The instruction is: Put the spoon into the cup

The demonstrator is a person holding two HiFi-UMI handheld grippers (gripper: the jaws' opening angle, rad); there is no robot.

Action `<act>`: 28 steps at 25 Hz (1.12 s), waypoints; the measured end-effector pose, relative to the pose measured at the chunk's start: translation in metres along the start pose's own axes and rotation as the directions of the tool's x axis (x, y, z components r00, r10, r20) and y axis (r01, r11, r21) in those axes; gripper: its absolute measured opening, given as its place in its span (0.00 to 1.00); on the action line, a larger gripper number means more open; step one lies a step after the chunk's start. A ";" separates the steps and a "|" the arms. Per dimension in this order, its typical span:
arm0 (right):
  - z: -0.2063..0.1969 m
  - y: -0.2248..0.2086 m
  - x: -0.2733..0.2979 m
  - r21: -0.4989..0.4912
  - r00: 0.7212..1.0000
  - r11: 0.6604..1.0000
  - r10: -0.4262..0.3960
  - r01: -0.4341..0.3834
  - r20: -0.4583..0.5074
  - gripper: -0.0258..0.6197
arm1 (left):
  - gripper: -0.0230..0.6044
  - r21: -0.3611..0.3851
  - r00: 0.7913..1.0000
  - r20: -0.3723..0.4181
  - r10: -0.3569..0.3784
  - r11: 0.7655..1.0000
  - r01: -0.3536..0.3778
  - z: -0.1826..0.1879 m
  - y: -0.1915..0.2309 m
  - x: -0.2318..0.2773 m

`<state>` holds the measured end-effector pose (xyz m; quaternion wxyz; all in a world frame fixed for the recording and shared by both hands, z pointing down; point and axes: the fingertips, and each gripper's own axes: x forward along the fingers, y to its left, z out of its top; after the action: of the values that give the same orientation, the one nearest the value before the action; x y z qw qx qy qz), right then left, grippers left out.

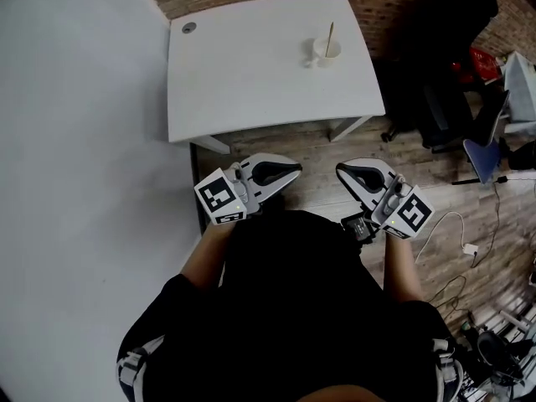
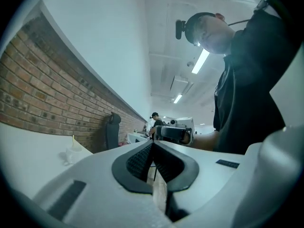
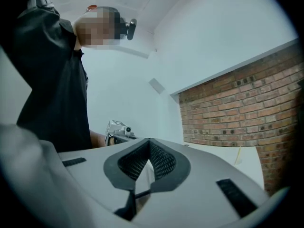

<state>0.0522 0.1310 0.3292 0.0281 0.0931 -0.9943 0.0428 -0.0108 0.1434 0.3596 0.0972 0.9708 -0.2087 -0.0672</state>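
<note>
Spoon (image 1: 330, 33) stands in the cup (image 1: 328, 51), on the far right part of the worktop (image 1: 251, 65). Left gripper (image 1: 291, 169) and right gripper (image 1: 342, 172) hang well apart from it, fingers together on nothing. The task looks done, so better not to touch it.

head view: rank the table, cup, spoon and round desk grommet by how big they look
1. table
2. cup
3. spoon, its visible part, and grommet: both tiny, too alike to rank
</note>
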 end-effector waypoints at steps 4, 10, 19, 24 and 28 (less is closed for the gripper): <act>-0.009 0.026 -0.051 0.081 0.999 0.997 -0.002 -0.001 0.037 0.05 | 0.06 -0.003 1.000 -0.028 0.003 1.000 -0.003 -0.008 -0.044 0.026; -0.045 0.067 -0.106 0.109 0.998 0.993 0.027 -0.033 0.057 0.05 | 0.06 -0.046 0.998 -0.053 -0.025 0.999 0.023 -0.046 -0.115 0.061; -0.031 0.098 -0.132 0.015 1.000 1.000 0.028 -0.028 0.015 0.05 | 0.06 -0.058 0.996 -0.087 -0.022 0.998 0.017 -0.047 -0.159 0.068; -0.020 0.088 -0.133 0.010 1.000 1.000 0.006 -0.006 0.000 0.05 | 0.06 -0.050 0.997 -0.080 -0.023 0.999 0.019 -0.038 -0.150 0.070; -0.020 0.083 -0.130 0.013 0.999 1.000 0.019 -0.019 -0.026 0.05 | 0.06 -0.072 0.996 -0.085 -0.025 0.997 0.019 -0.037 -0.150 0.071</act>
<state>0.1651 0.2383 0.3345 0.0402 0.0833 -0.9944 0.0504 0.1183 0.2542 0.3565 0.1397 0.9710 -0.1909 -0.0336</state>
